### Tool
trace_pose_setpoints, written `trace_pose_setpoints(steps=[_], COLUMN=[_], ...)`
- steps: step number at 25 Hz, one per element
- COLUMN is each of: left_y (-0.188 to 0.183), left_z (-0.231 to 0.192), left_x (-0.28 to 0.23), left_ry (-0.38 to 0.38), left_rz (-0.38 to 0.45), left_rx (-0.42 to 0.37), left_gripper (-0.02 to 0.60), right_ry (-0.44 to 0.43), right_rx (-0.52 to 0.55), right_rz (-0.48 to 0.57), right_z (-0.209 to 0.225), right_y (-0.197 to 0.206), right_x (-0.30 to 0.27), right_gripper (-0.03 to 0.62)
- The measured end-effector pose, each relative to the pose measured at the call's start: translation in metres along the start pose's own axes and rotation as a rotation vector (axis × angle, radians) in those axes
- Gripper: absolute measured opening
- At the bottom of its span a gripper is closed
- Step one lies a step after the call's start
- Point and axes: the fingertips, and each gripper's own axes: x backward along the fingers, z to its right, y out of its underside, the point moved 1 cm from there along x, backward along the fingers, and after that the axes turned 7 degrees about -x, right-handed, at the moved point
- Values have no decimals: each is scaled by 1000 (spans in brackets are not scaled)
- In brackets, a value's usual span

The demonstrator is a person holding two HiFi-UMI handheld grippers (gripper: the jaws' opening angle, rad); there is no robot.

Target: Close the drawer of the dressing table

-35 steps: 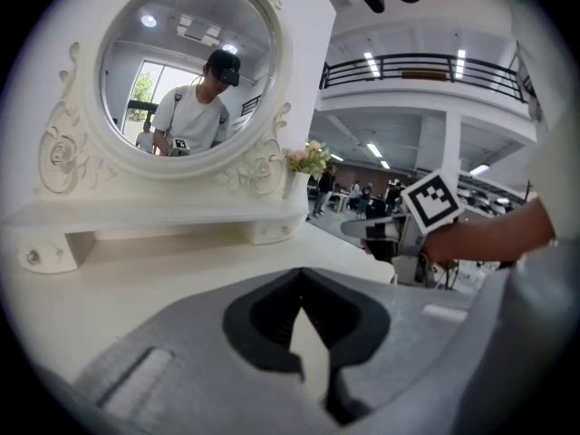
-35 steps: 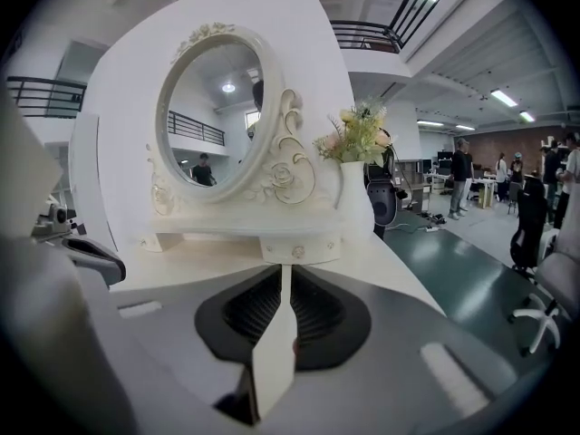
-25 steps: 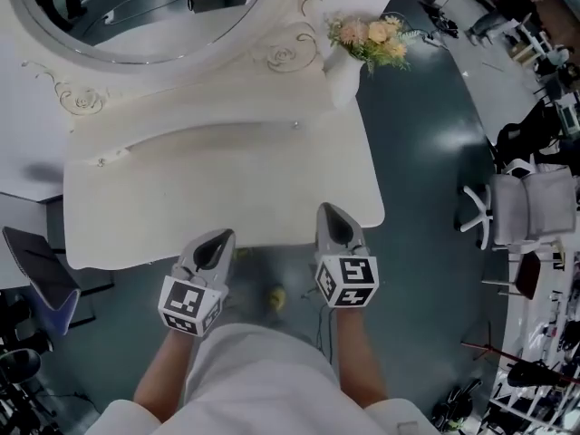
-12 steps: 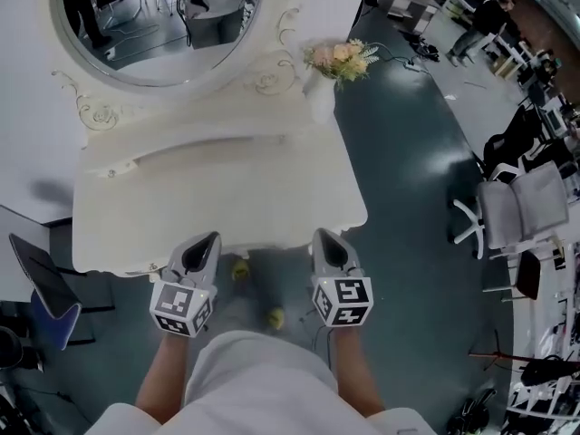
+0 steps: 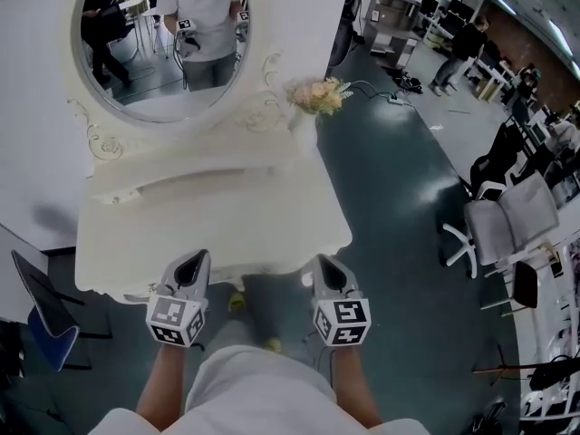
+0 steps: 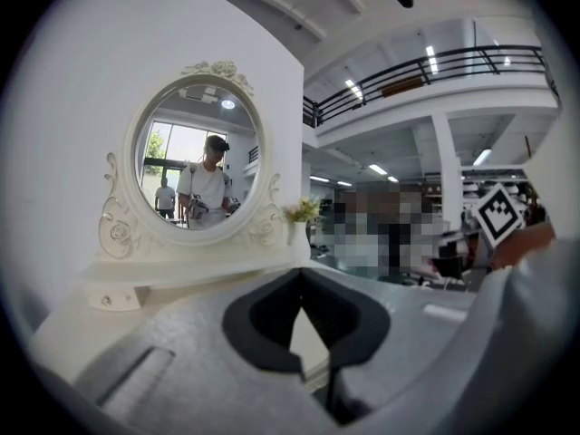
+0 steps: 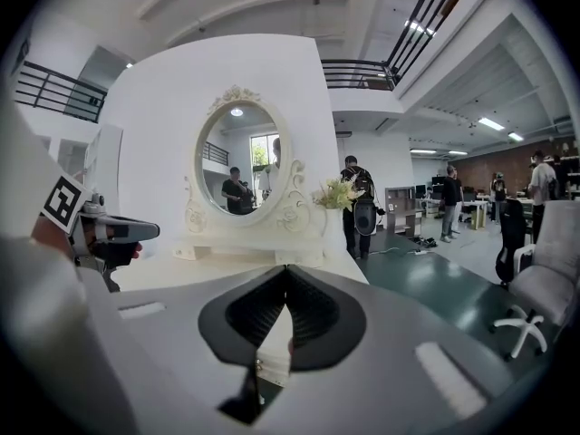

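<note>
Before one dressing table (image 5: 208,220) — two closed claws (image 5: 198,257) (image 5: 325,261)

Matt cream-painted dressing table (image 5: 208,216), glossy mirror glass (image 5: 163,39)

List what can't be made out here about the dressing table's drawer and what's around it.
1. Drawer: in the head view the tabletop overhangs its front, so open or closed cannot be told.
2. Table front: in both gripper views the bodies of the left gripper and right gripper block most of it.
3. Yellowish things on the floor: head view, too small to identify.
</note>
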Motion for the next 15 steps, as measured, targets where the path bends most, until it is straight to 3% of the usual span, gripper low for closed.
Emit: trace_pose_setpoints(steps=[15], left_y=[-33], left_z=[6], left_x=[20], left_ry=[-23], left_rz=[63], left_rx=[-32], left_gripper=[-2], right_ry=[-3], right_rx=[43], right_rz=[71], right_z=[1], right_y=[-33], right_x=[34], right_gripper=[2])
